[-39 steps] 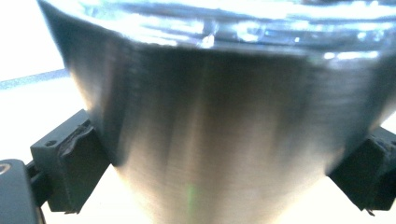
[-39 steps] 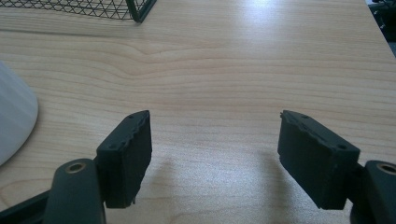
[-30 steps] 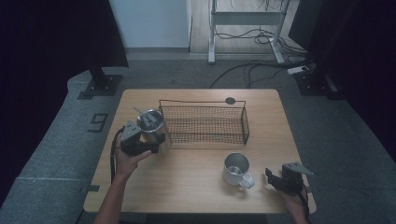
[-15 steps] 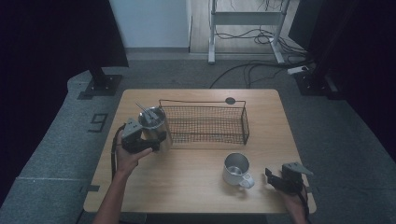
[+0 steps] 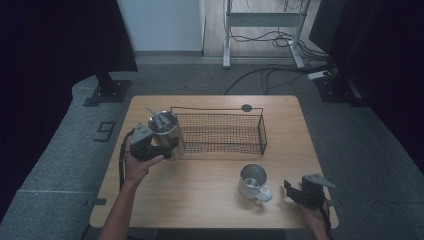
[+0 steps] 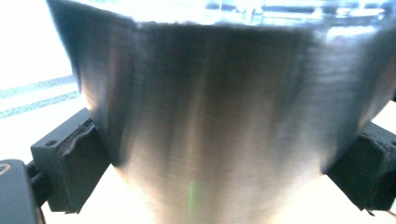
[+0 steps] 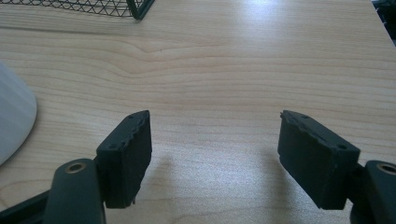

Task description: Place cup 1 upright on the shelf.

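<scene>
The tall brushed-steel cylindrical cup (image 5: 166, 134), with thin metal utensils standing in it, sits clamped between the jaws of the left gripper (image 5: 159, 147), tilted slightly and held at the near left corner of the black wire-mesh basket (image 5: 222, 131), just beside its left end. In the left gripper view the cup's steel wall (image 6: 224, 121) is pressed by a black pad (image 6: 77, 158) on either side. The basket stands at the back middle of the light wooden worktop (image 5: 200, 195). Nearer the person, a small steel mug with a handle (image 5: 252, 181) stands upright on the wood. Near it on the right, the right gripper (image 5: 295, 191) rests low over the worktop, jaws wide apart with nothing between them
</scene>
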Tool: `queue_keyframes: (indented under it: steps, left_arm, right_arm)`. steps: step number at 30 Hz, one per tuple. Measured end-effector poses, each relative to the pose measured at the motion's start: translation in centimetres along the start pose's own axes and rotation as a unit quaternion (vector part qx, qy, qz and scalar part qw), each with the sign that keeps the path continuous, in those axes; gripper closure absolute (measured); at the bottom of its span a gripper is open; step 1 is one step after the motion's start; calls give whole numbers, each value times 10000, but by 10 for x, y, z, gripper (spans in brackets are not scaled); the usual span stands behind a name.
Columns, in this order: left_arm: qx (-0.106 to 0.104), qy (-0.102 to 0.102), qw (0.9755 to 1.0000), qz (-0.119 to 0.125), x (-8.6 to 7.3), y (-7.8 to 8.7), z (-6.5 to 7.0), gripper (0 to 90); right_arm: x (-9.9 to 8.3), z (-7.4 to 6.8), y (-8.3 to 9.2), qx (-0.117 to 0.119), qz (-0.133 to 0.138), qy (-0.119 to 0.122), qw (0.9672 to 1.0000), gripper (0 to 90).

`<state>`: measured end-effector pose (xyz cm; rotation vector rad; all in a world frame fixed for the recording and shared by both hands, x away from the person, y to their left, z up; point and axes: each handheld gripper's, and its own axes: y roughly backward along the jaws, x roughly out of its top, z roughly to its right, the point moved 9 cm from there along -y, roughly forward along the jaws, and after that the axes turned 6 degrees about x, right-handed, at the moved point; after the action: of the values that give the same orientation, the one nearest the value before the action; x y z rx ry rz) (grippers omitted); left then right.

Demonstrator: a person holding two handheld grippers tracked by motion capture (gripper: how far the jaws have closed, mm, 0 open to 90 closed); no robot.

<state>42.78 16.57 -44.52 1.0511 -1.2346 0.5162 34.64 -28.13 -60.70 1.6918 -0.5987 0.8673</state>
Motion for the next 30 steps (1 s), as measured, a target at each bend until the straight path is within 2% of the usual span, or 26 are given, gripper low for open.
queue_keyframes:
  steps: [13,23,30]
  left_arm:
    - [-36,15,10000,47,10,-10,2,44]
    - [-47,-31,10000,8,12,-16,2,44]
    - [-32,32,10000,0,14,-22,2,44]
  right_arm:
    - [0,1,1,-5,31,-27,10000,256]
    - [0,1,1,-8,30,-12,10000,258]
    - [0,1,1,-10,16,-19,10000,258]
